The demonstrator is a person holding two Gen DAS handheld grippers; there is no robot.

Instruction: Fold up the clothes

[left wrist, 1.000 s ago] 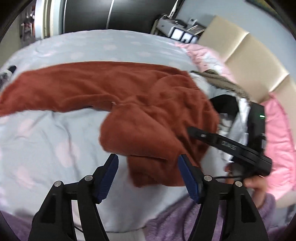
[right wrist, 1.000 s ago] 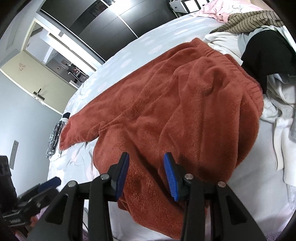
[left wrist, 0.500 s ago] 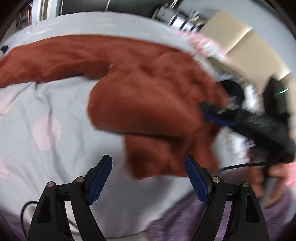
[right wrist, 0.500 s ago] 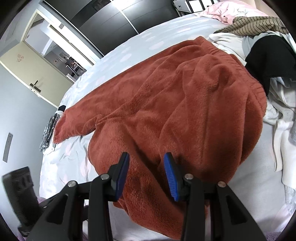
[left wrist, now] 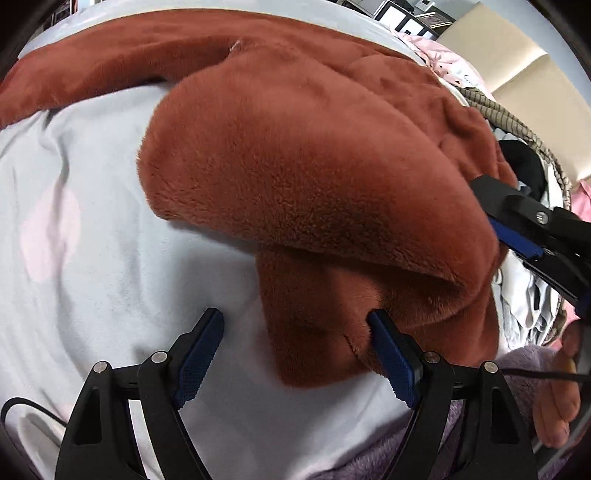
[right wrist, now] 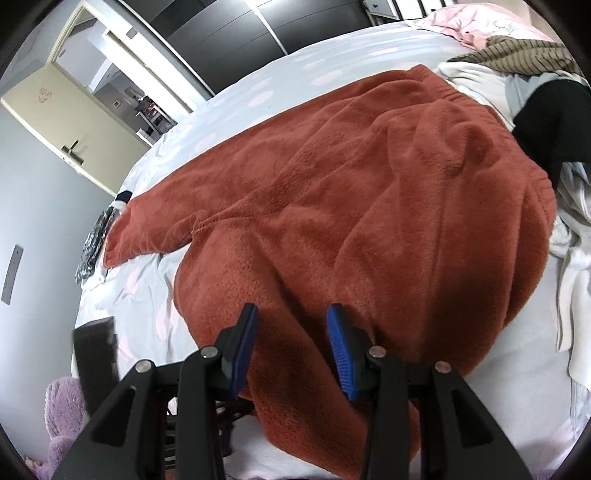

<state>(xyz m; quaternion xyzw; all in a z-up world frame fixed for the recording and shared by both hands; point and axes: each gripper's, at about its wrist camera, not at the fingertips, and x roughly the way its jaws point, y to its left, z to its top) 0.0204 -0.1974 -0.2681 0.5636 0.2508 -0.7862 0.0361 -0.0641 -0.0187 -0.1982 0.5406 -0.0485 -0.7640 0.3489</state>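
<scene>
A rust-red fleece garment (left wrist: 314, 166) lies spread on the pale dotted bed sheet (left wrist: 92, 240), one flap doubled over its near part. My left gripper (left wrist: 293, 315) is low over the sheet with its jaws wide. The fleece's near corner lies between the fingers; the right pad (left wrist: 391, 354) is at its edge and the left pad is over bare sheet. In the right wrist view my right gripper (right wrist: 292, 310) hovers over the fleece (right wrist: 369, 203) near its front edge, jaws partly apart with nothing pinched. The right gripper (left wrist: 517, 236) also shows at the fleece's right side.
A heap of other clothes, black (right wrist: 546, 110), striped brown (right wrist: 524, 55) and white (right wrist: 576, 266), lies along the fleece's right side. A person's purple fleece sleeve (left wrist: 406, 454) and hand (left wrist: 557, 406) are at the bed's near edge. Dark wardrobe doors (right wrist: 229, 33) stand beyond the bed.
My left gripper has come down close to the fleece's near corner and its jaws have spread wider. The right gripper has stayed in place over the fleece.
</scene>
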